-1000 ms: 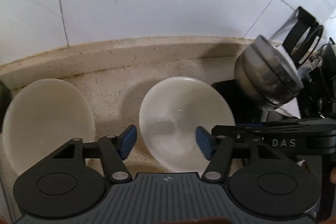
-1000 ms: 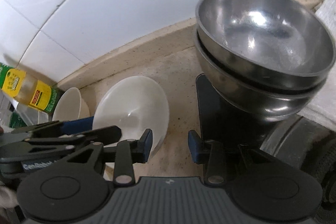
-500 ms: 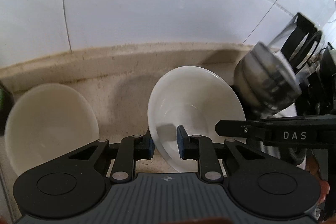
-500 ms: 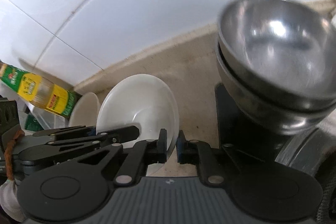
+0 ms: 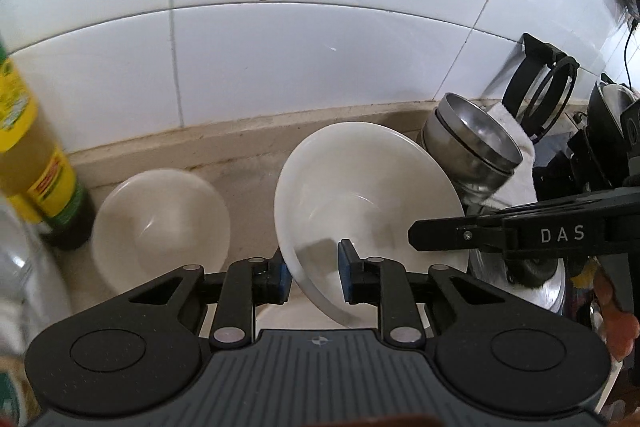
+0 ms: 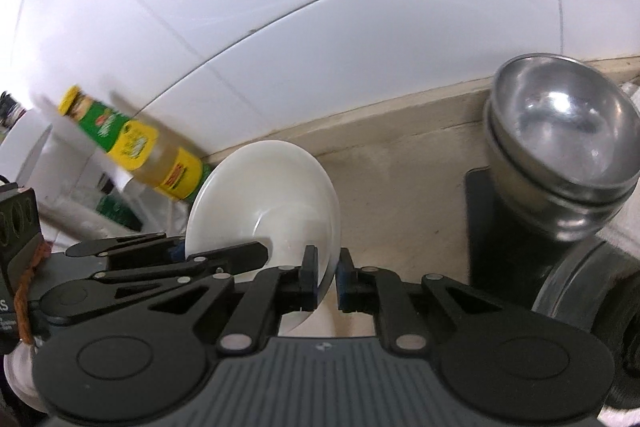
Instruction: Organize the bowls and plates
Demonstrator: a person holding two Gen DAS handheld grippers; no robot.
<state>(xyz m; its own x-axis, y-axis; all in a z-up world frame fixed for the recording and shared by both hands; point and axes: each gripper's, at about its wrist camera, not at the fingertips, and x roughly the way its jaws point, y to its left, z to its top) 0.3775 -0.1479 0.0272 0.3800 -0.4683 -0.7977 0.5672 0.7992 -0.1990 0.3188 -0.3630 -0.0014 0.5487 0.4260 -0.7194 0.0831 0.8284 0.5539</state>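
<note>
The beige surface ran along a white tiled wall. Above it hung a tilted white bowl, pinched on opposite rim edges by the left gripper and right gripper. A second white bowl sat near the back edge, beside an oil bottle. Stacked steel bowls stood rightward.

Both sets of fingers closed on the white bowl, 1 on each side of its rim. The bowl is now lifted off the surface and tilted.
</note>
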